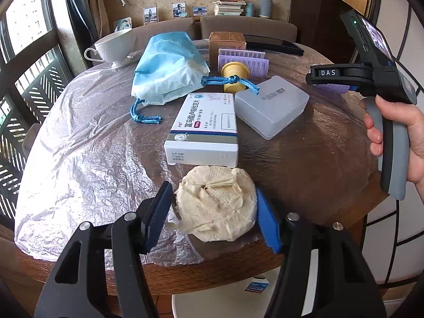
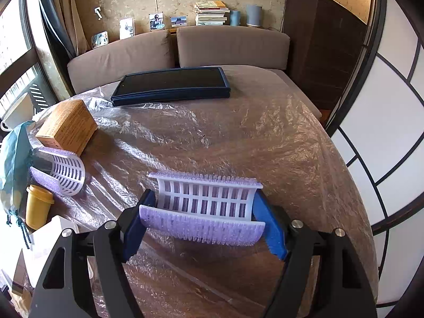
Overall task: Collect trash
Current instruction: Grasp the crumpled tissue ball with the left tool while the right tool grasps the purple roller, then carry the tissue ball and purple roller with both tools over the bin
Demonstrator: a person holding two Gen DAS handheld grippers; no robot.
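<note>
Your trash: a crumpled tissue wad and a purple hair roller, both on the plastic-covered table.

You have the off-white tissue wad lying balled up near the table's front edge, just in front of the white medicine box, creased and roughly round. Your purple hair roller lies on its side across the view, its white slotted core showing between two bristled purple shells that stand apart.

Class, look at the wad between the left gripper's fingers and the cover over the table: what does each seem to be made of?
Wad: likely tissue paper, matte off-white, with embossed dimples and soft creases. Table cover: probably thin clear plastic film, glossy, finely wrinkled, wood showing through.
</note>
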